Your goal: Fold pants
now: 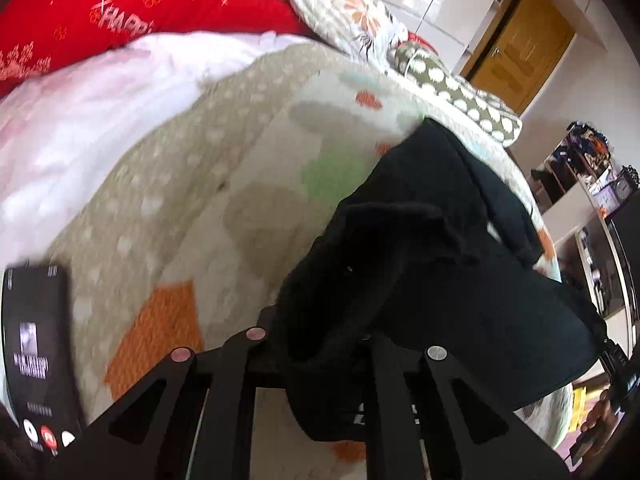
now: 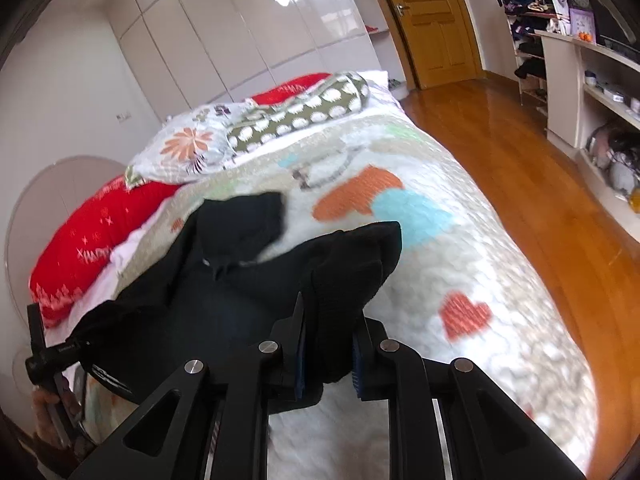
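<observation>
Black pants (image 1: 432,248) are lifted above a quilted bedspread (image 1: 224,184). My left gripper (image 1: 320,344) is shut on one bunched end of the pants; the cloth covers its fingertips. In the right wrist view my right gripper (image 2: 326,344) is shut on another thick fold of the pants (image 2: 224,280), with blue pads (image 2: 299,364) pressing the cloth. The pants hang slack between the two grippers. My left gripper's body (image 2: 52,356) shows at the left edge of the right wrist view, and my right gripper's body (image 1: 618,364) at the right edge of the left wrist view.
A red pillow (image 1: 120,12) and floral pillows (image 2: 192,144) lie at the head of the bed. A phone (image 1: 38,360) lies on the bed at the left. A wooden floor (image 2: 520,168), a door (image 2: 432,20) and shelves (image 2: 600,80) are to the right.
</observation>
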Tool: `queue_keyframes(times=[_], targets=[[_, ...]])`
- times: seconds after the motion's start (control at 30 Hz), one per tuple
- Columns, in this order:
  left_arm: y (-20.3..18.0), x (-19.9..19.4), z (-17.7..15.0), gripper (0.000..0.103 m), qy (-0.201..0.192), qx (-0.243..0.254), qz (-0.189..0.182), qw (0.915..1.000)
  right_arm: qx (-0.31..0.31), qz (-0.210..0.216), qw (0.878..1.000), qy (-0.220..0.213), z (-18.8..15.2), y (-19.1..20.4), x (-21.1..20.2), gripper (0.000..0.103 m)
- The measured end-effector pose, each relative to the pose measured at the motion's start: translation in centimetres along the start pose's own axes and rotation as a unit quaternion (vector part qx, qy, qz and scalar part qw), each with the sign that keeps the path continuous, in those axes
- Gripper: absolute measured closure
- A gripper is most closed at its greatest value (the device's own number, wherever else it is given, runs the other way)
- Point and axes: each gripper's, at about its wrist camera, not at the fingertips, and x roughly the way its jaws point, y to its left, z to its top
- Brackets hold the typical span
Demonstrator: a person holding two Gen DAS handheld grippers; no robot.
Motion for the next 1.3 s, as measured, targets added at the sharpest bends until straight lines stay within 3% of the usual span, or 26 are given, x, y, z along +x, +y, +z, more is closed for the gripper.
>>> queue_keyframes(times=[0.07,0.2,0.27,0.33,0.37,0.5,0.57,0.63,0.73,0.9,1.03,1.2,1.3], targets=[[0.6,0.7,-0.9,0.092,0.019,-0.004,0.01,0.9998,0.008,-0.017,1.0,0.022,-1.1,-1.1,0.8,0.086],[0.9,1.9,-1.7,0.084,0.026,-0.006,0.033,0.9991,0.025,-0.065,0.995,0.068,-2.6,-3.1,3.8,0.072],[0.7,1.1,-1.8,0.074,0.022,-0.003,0.048,0.9986,0.031,-0.065,0.996,0.057,-2.5,-3.2,3.3,0.07],[0.7,0.1,-1.9,0.06,0.01,0.002,0.07,0.9975,0.014,-0.095,0.994,0.048,-2.2,-2.6,2.4,0.055],[0.9,-0.5,-2.0,0.054,0.005,0.002,0.074,0.9972,0.003,-0.108,0.993,0.043,-2.0,-2.4,2.0,0.055],[0.7,-3.0,-2.6,0.054,-0.015,0.012,0.084,0.9963,-0.025,-0.146,0.989,0.006,-0.6,-1.3,-0.5,0.056],[0.4,-4.5,-2.9,0.054,-0.039,0.029,0.11,0.9928,-0.025,-0.133,0.991,-0.004,0.1,-0.9,-1.2,0.055],[0.3,-5.9,-3.0,0.053,-0.058,0.035,0.126,0.9897,-0.034,-0.092,0.995,-0.004,0.6,-0.1,-1.5,0.055],[-0.1,-7.2,-3.1,0.051,-0.07,0.036,0.106,0.9913,-0.061,-0.052,0.997,0.016,0.4,2.1,0.0,0.055],[-2.9,-6.4,-3.0,0.034,-0.068,0.052,0.055,0.9948,-0.087,-0.012,0.994,0.059,-1.3,5.5,4.4,0.055],[-5.4,-4.0,-3.1,0.033,-0.042,0.058,0.02,0.9972,-0.108,-0.014,0.99,0.086,-2.7,7.1,7.1,0.055],[-8.1,0.0,-4.1,0.029,-0.005,0.055,-0.028,0.9981,-0.159,-0.037,0.982,0.091,-3.9,8.4,8.3,0.046],[-9.0,2.5,-4.7,0.028,0.019,0.055,-0.025,0.998,-0.158,-0.038,0.982,0.092,-3.2,8.7,7.9,0.046]])
